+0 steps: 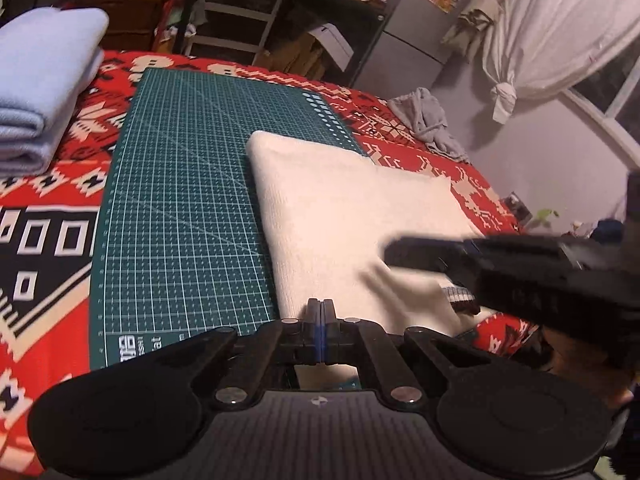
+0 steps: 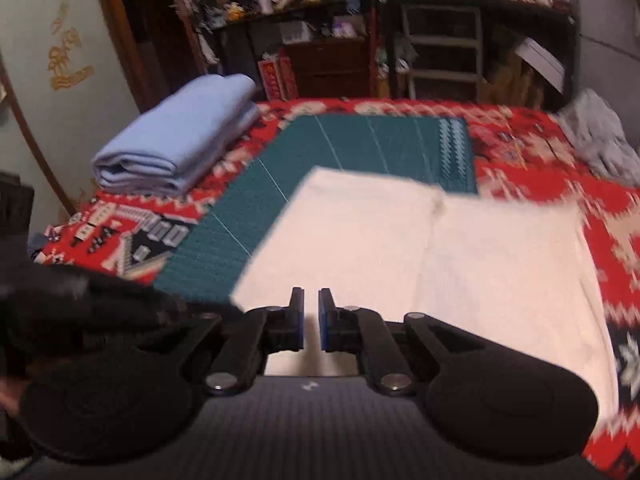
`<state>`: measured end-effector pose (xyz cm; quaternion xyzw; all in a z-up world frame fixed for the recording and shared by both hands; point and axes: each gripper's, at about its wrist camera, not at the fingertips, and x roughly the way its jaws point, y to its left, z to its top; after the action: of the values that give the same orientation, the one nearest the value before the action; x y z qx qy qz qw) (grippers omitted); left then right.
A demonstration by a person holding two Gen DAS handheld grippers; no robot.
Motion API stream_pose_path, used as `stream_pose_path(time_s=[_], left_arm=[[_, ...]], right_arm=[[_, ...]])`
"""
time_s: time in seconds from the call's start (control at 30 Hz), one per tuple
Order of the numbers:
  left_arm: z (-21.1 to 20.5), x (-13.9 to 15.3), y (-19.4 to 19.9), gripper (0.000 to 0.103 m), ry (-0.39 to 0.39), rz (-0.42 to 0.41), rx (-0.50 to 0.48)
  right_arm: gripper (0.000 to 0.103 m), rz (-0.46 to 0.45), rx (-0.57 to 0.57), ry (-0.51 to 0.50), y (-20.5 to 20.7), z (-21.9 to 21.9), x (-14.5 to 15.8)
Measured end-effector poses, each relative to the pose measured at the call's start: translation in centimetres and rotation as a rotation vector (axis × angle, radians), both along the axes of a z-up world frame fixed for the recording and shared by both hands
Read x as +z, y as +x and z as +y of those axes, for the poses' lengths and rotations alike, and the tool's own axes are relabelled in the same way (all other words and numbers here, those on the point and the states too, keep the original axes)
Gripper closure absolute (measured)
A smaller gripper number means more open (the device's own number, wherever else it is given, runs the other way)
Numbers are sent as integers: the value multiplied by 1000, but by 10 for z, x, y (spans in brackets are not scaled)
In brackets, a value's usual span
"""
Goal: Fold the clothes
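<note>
Both tools empty over cream garment (image 2: 440, 264): left (image 1: 320, 312) shut, right (image 2: 310, 312) slightly parted

The cream garment (image 1: 344, 216) lies folded into a flat rectangle directly ahead of both tongs, its near edge just beyond their tips. A crease runs down its middle in the right wrist view; a striped ribbed cuff (image 1: 460, 296) peeks out at its near right corner. The pale blue garment (image 2: 176, 140) sits folded in a thick stack, far ahead to the left, well apart.
</note>
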<state>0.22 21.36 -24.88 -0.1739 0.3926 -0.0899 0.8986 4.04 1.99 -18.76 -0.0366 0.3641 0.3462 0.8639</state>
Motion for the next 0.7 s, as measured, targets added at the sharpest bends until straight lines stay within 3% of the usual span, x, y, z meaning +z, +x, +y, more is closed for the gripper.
stream_pose_path(time_s=[0.13, 0.23, 0.3, 0.7], left_arm=[[1, -1, -1, 100, -13, -1, 5], [4, -2, -1, 101, -32, 0, 6], [6, -3, -1, 101, -46, 0, 6], [11, -4, 4, 101, -82, -13, -11]], right_arm=[[101, 32, 50, 7, 21, 37, -2], [103, 54, 68, -57, 32, 57, -19], [103, 15, 84, -72, 30, 60, -26], [103, 5, 74, -116, 57, 77, -15]])
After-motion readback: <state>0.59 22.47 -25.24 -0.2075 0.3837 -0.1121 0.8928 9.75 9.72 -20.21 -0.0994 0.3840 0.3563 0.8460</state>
